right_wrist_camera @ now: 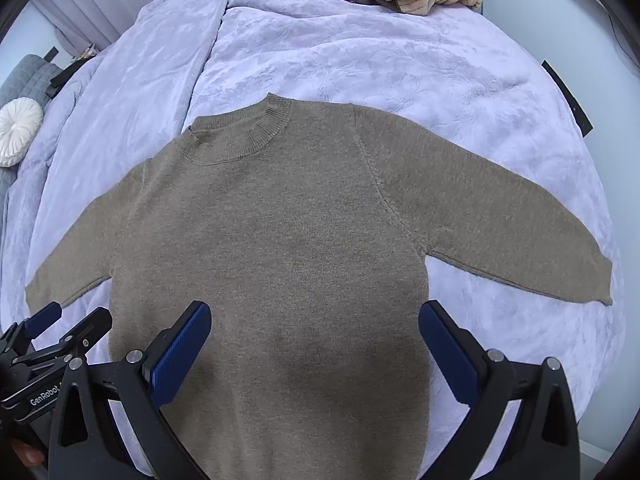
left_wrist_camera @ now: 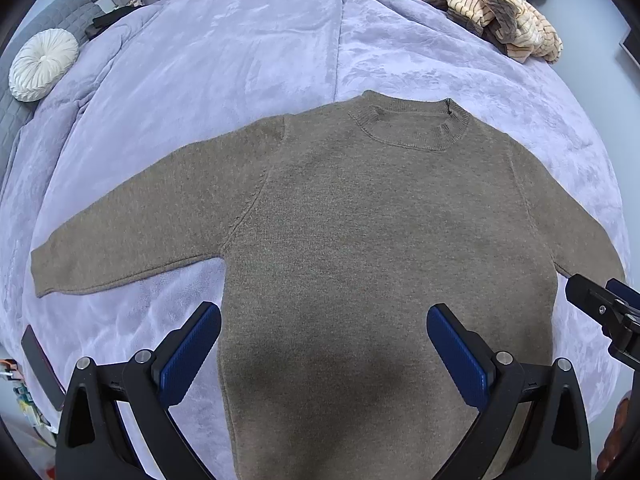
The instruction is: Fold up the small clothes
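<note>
A small olive-brown knit sweater (left_wrist_camera: 360, 220) lies flat and face up on the lilac blanket, collar away from me and both sleeves spread outward; it also shows in the right wrist view (right_wrist_camera: 280, 232). My left gripper (left_wrist_camera: 324, 320) is open and empty, hovering over the sweater's lower body. My right gripper (right_wrist_camera: 316, 316) is open and empty too, over the same lower part. The right gripper shows at the right edge of the left wrist view (left_wrist_camera: 608, 312); the left gripper shows at the lower left of the right wrist view (right_wrist_camera: 52, 340).
The lilac fleece blanket (left_wrist_camera: 248, 52) covers the bed. A pile of striped cream and brown clothes (left_wrist_camera: 492, 8) lies at the far right corner. A round white cushion (left_wrist_camera: 42, 64) rests on a grey headboard at the left. A dark phone-like slab (left_wrist_camera: 40, 364) lies at the bed's left edge.
</note>
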The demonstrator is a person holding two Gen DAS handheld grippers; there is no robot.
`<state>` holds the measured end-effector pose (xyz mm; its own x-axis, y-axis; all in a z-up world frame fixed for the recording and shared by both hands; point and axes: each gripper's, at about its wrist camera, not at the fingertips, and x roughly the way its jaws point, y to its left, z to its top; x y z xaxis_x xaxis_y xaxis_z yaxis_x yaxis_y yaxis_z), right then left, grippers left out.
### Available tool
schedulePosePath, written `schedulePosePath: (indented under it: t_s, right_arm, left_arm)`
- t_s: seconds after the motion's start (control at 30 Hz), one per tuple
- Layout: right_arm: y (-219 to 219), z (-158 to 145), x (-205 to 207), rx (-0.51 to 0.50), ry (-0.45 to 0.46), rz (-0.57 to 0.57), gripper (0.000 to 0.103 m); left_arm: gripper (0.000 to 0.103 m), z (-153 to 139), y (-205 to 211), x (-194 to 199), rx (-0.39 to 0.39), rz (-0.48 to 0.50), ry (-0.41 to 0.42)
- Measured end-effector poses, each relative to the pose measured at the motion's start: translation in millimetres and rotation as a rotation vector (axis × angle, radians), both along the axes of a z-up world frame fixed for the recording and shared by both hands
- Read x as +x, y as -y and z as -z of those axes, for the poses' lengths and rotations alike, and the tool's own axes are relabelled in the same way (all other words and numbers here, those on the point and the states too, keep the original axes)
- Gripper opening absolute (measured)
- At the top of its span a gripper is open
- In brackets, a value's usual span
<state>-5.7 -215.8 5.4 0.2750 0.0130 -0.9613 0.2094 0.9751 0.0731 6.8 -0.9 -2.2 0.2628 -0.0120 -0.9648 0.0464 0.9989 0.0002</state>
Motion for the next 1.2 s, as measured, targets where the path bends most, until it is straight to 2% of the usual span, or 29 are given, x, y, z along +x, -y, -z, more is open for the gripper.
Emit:
schedulePosePath:
  t_s: [1.2]
  right_arm:
    - [-3.5,-2.0,4.7,-0.037,-0.007,-0.009,0.103]
  left_arm:
    - [0.103,1.7,-1.8,1.2,0.010,-0.007,-0.007]
